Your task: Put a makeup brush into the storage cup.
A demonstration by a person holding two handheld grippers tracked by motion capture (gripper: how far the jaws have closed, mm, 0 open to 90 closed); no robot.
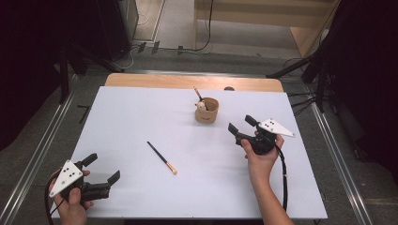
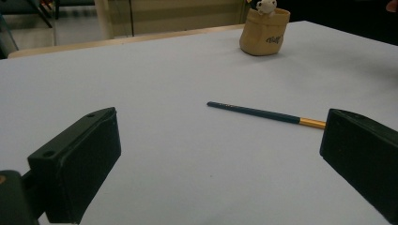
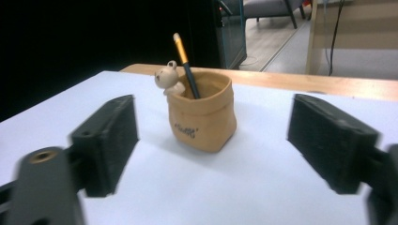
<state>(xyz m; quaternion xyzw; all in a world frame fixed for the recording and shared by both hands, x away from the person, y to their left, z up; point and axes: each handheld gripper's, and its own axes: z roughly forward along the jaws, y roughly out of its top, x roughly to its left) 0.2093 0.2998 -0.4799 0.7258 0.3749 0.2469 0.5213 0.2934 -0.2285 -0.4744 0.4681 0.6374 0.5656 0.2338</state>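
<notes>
A tan pen holder [image 1: 207, 110] [image 2: 264, 32] [image 3: 202, 112] with a small bear figure [image 3: 167, 78] on its rim stands upright on the white table [image 1: 141, 117]. One dark pencil [image 3: 185, 63] with a gold end leans inside it. A second dark pencil [image 1: 162, 157] [image 2: 265, 114] lies flat near the table's middle. My right gripper [image 1: 243, 124] [image 3: 211, 140] is open and empty, a short way to the right of the holder and pointed at it. My left gripper [image 1: 102, 167] [image 2: 220, 154] rests open and empty at the front left, facing the loose pencil.
A wooden strip [image 1: 192, 82] runs along the table's far edge. Metal rails [image 1: 42, 145] flank both sides of the table. Dark stands and cables [image 1: 309, 65] crowd the floor beyond. The right gripper's cable [image 1: 283, 173] trails back beside the forearm.
</notes>
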